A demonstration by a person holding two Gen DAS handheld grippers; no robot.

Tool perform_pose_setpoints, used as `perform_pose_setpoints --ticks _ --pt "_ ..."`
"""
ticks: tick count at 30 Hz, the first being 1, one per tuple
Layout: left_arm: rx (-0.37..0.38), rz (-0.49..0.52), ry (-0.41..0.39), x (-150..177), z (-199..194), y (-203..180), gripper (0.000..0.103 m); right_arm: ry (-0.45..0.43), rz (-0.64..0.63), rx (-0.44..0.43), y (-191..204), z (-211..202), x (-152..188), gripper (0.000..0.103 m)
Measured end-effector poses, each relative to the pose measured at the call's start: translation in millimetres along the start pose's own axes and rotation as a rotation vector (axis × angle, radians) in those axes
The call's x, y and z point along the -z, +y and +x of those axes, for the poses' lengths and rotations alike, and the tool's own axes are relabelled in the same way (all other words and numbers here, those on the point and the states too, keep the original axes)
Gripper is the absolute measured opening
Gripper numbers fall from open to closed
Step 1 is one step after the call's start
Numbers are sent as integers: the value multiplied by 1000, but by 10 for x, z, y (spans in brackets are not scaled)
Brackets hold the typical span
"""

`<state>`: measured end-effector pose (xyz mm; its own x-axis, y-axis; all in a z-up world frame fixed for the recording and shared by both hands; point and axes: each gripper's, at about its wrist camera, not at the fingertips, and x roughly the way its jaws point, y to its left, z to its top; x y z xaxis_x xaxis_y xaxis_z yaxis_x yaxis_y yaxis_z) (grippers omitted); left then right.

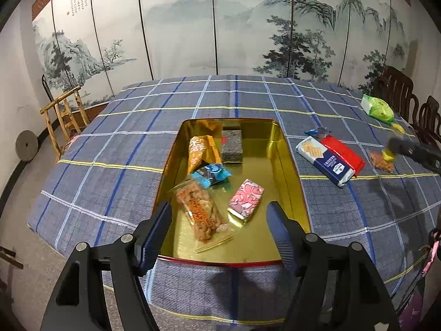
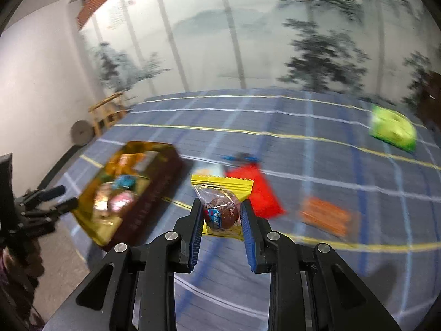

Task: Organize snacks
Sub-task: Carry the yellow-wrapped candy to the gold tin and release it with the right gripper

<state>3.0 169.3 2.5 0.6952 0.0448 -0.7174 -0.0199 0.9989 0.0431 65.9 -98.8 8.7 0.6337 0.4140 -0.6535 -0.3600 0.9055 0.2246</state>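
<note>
A gold tin (image 1: 286,151) with a red rim sits on the checked tablecloth and holds several snack packets: orange (image 1: 197,151), grey (image 1: 232,146), blue (image 1: 210,175), pink (image 1: 246,201) and a clear one of orange snacks (image 1: 199,215). My left gripper (image 1: 219,207) hangs open over the tin's near end with nothing between its pads. My right gripper (image 2: 221,202) is shut on a yellow-edged clear packet (image 2: 220,190) with a brown snack inside, held above the cloth to the right of the tin (image 2: 162,190). The view there is blurred.
On the cloth right of the tin lie a blue-white cracker pack (image 1: 325,160), a red pack (image 1: 344,151), a small blue packet (image 1: 317,131), an orange packet (image 1: 381,161) and a green bag (image 1: 377,109). A wooden chair (image 1: 64,115) stands at left, dark chairs (image 1: 399,91) at right.
</note>
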Motion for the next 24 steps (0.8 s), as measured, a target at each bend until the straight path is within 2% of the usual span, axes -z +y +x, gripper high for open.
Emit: perform_pose_setpoints --ticks 5,10,17,24 --pt "-26 15 3 36 0 73 68 22 -73 -91 507 358 -239 28" --pt "-31 24 14 62 18 128 70 78 -139 -131 864 801 -419 28" --pt "-48 47 26 75 88 162 73 144 -197 -129 1134 1343 -555 28" --pt "-54 52 38 71 159 191 74 178 -199 -100 1158 1681 -626 28"
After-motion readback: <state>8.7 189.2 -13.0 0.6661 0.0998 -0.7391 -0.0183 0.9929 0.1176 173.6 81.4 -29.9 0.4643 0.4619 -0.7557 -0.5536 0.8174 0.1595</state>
